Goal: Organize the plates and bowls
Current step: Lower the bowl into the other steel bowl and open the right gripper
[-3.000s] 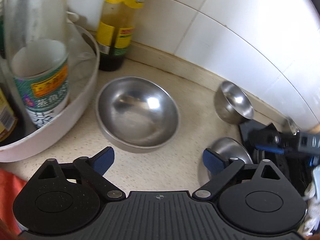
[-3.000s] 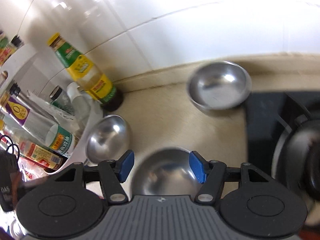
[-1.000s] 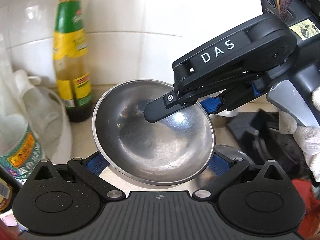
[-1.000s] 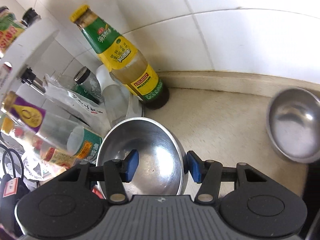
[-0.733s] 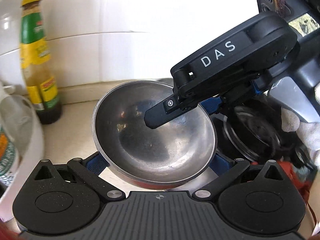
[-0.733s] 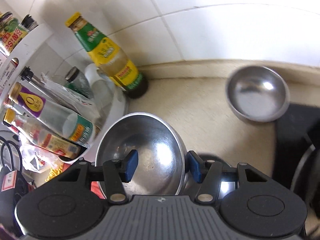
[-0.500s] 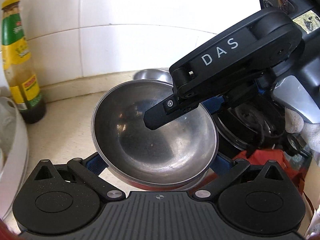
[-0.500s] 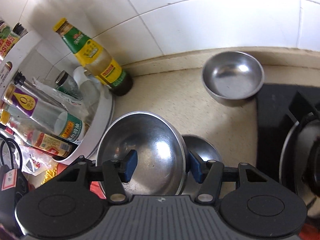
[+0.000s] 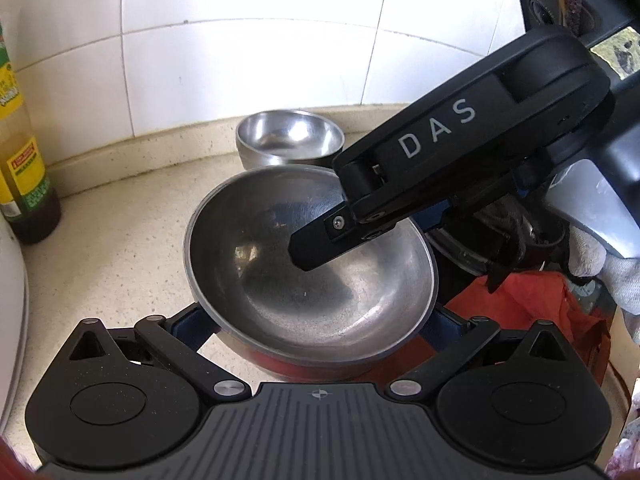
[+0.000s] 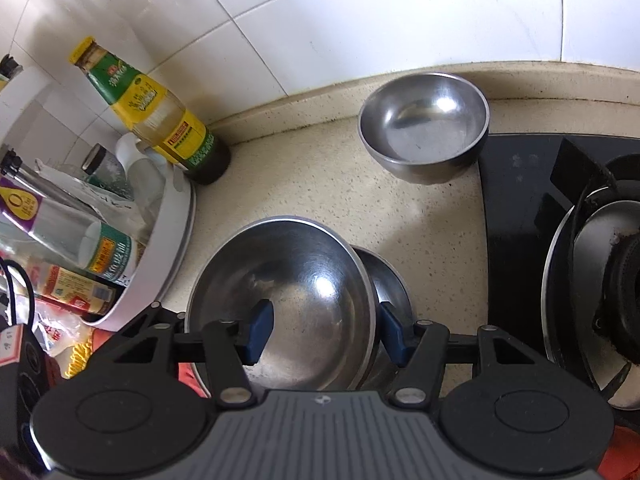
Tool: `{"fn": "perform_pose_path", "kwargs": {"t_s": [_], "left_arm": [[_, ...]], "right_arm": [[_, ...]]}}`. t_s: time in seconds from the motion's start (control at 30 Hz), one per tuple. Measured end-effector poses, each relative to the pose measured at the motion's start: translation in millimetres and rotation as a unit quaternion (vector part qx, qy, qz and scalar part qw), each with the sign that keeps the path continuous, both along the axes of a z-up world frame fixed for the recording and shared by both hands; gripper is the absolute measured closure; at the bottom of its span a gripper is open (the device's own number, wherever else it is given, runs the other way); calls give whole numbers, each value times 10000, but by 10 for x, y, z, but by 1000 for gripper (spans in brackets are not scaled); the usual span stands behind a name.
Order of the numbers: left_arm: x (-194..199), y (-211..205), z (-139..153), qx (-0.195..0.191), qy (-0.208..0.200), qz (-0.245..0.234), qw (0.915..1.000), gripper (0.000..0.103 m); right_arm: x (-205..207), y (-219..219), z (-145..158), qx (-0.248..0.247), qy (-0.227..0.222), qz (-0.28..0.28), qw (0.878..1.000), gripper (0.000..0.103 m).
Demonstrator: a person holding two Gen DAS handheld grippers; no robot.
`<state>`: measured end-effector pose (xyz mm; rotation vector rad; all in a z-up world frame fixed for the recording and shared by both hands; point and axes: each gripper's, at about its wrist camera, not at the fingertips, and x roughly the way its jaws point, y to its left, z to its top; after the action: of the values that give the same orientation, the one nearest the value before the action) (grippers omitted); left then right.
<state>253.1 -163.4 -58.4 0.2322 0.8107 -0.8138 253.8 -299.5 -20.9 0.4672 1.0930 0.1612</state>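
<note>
The large steel bowl [image 9: 310, 276] is held off the counter between two grippers. The left gripper [image 9: 310, 320] has its blue fingers [image 9: 191, 322] spread wide around the bowl's outer wall, one on each side; contact looks likely, though the bowl's rim hides the pads, so a firm clamp cannot be confirmed. The right gripper [image 10: 322, 328] straddles the bowl's right-hand rim — one blue finger [image 10: 260, 330] inside the basin, the other outside the wall — with the jaws part-way apart; whether they actually pinch the rim cannot be told. In the left wrist view this gripper's black finger reaches down into the basin from the upper right, a white-gloved hand [image 9: 600, 256] behind it. Directly beneath the held bowl a second steel bowl [image 10: 386, 284] sits on the speckled beige counter [image 10: 312, 184], mostly covered. Farther back a small steel bowl [image 10: 424, 128] stands upright near the tiled wall [image 10: 360, 20], just beside the black gas hob [image 10: 560, 208]. To the left, a sauce bottle [image 10: 152, 112] stands at the wall, next to a white tub [image 10: 172, 248] crowded with other bottles.
</note>
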Motion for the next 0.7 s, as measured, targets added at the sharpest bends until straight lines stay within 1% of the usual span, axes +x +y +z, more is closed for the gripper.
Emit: {"fn": "perform_pose_path", "kwargs": {"t_s": [0.1,0.13,0.23,0.47,0.7], "left_arm": [[59,5,-62,95,37,22,9999,0],[64,9,-62,106,-6,20,9999,0],[94,-4,-114,133,1,12,9999,0],[131,139,-155,327,19,79,9994,0],[79,169,-60,306,-54,149,9994,0]], "right_arm": [[-18,3,-13,-230,-75,-26,9997,46],[-25,-5,-14,-268,-110,-26,9996,46],[-33,-42,-25,-280,-133,-48,9995,46],[-73,-52,-86,-292,-77,-48,9995,45],[-112,-53,-63,-261,-112,-78,9996,45]]}}
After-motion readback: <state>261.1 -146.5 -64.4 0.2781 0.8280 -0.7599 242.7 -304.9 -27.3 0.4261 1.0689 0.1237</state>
